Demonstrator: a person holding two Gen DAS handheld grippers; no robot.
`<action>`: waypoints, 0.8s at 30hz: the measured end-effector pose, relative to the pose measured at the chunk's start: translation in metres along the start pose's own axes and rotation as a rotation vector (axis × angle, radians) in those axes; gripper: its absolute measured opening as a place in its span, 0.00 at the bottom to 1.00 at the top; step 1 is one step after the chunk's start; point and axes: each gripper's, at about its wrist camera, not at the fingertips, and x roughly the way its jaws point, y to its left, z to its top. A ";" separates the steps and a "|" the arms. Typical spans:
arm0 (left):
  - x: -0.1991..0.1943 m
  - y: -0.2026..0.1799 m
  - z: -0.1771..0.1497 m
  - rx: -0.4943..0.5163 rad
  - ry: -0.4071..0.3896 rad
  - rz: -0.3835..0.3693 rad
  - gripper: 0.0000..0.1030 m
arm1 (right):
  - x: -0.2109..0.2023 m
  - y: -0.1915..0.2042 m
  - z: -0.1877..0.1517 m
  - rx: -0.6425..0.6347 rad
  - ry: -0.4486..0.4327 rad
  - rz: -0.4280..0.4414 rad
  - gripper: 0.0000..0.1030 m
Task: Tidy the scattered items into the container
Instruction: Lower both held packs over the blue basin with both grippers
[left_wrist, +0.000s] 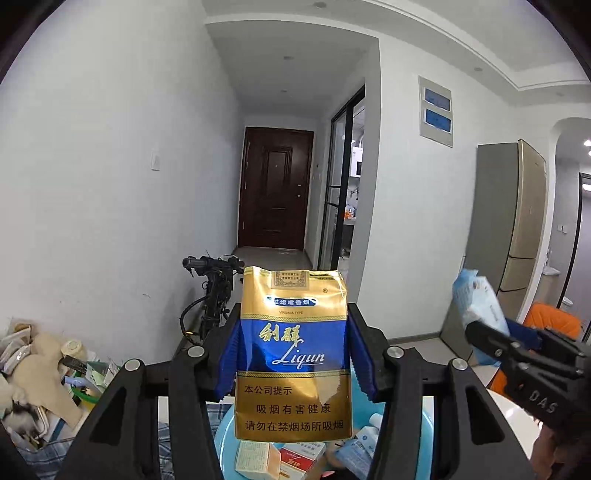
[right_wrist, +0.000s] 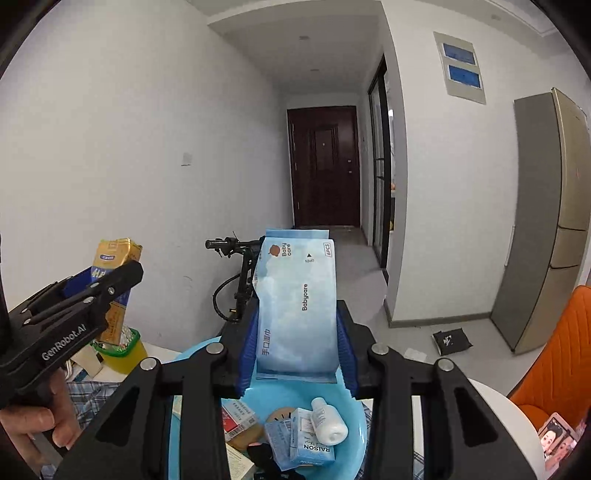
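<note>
My left gripper (left_wrist: 294, 314) is shut on a gold and blue cigarette pack (left_wrist: 291, 369), held upright above a light blue basin (left_wrist: 225, 443). My right gripper (right_wrist: 298, 310) is shut on a pale blue Babycare wet wipes pack (right_wrist: 295, 280), also upright over the basin (right_wrist: 266, 395). Inside the basin lie a white bottle (right_wrist: 328, 421), a blue RAISON box (right_wrist: 310, 443), a red and white box (right_wrist: 238, 417) and other small items. The left gripper (right_wrist: 110, 280) shows at the left of the right wrist view, the right gripper (left_wrist: 491, 332) at the right of the left wrist view.
A yellow tub with a green rim (right_wrist: 122, 350) stands left of the basin on the white table (right_wrist: 498, 413). Clutter (left_wrist: 37, 362) is piled at the far left. A scooter handlebar (right_wrist: 240, 266) rises behind the table. An orange chair (right_wrist: 554, 362) and a phone (right_wrist: 557, 439) are at the right.
</note>
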 end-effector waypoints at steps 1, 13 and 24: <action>-0.001 -0.001 0.003 0.005 0.010 0.016 0.53 | 0.003 -0.004 0.006 0.013 0.024 0.003 0.35; 0.050 -0.010 0.021 0.055 0.522 -0.013 0.53 | 0.048 -0.028 0.036 0.055 0.514 0.048 0.35; 0.084 -0.020 0.000 0.033 0.760 0.026 0.53 | 0.064 -0.026 0.016 0.079 0.725 0.064 0.35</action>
